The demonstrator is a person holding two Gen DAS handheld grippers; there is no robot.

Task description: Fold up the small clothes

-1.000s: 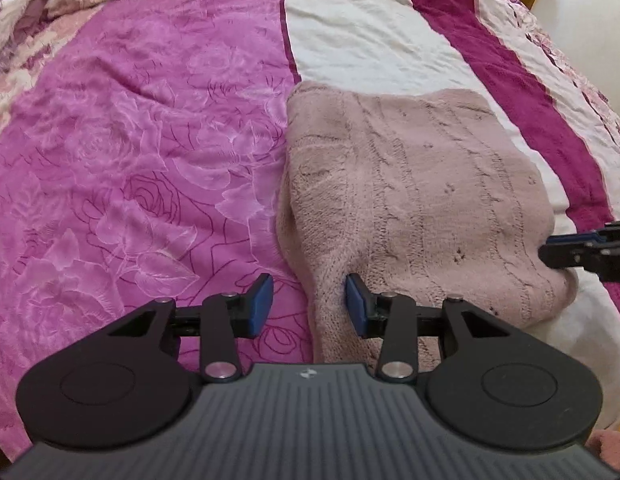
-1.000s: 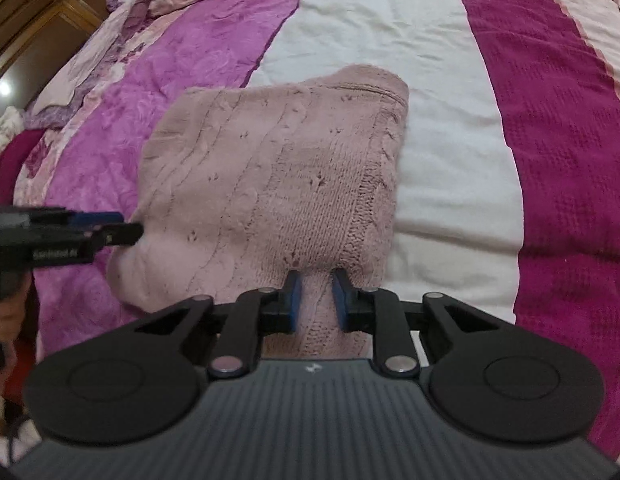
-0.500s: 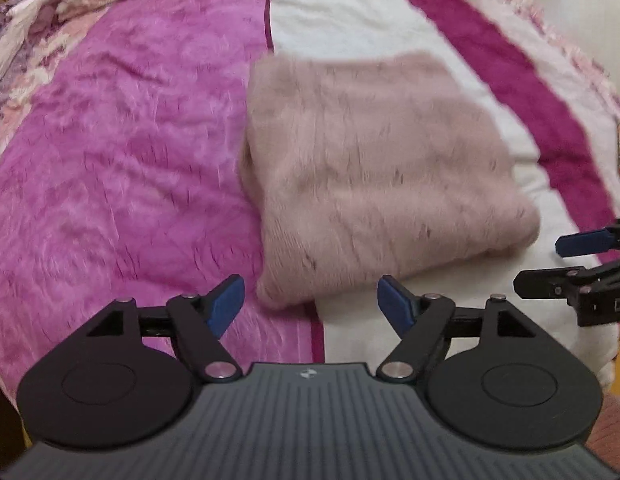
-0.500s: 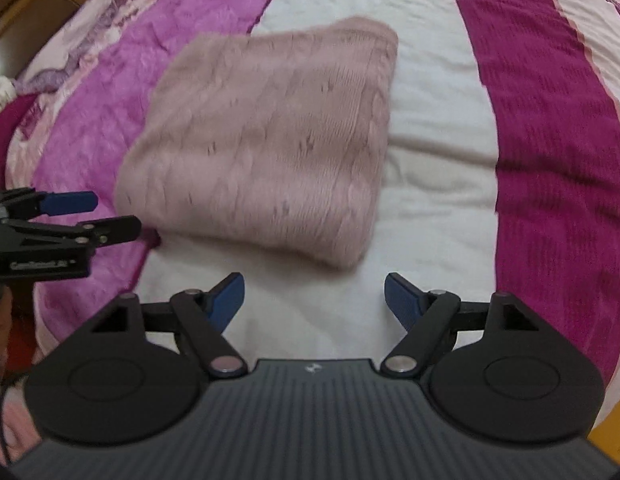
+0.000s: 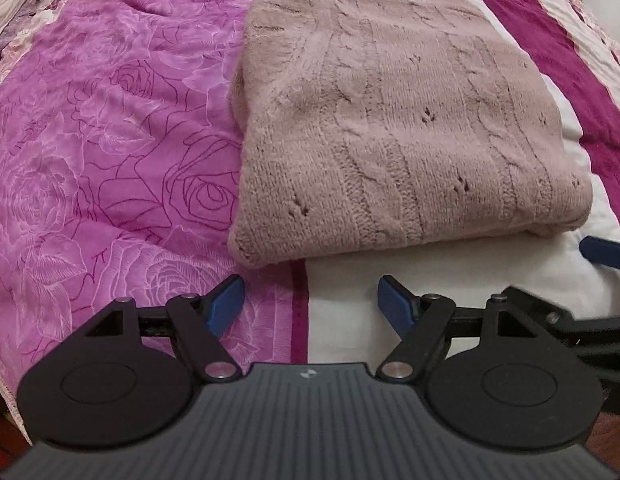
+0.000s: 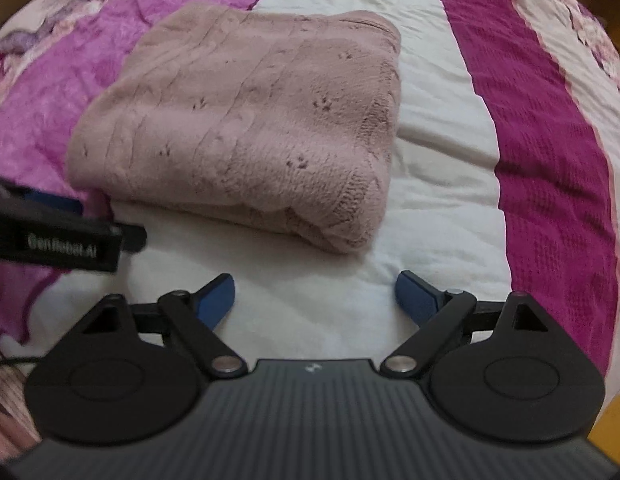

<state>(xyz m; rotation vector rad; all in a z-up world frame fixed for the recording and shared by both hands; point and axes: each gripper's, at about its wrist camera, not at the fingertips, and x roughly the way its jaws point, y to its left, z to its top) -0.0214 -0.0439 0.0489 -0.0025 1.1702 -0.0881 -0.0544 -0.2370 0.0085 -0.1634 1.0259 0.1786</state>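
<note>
Now we hold both grippers — left gripper (image 5: 312,300), right gripper (image 6: 315,299) — spread wide, empty, low in frame, clear of the folded pink knit sweater (image 5: 390,120), likely finished.

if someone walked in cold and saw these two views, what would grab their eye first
First the folded dusty-pink knit sweater, lying in a neat rectangle mid-bed across the seam between the magenta rose-print fabric and the cream stripe of the bedspread. Then the two black tools with blue pads: the left gripper and right gripper, both wide open and empty just short of the sweater's near edge.
</note>
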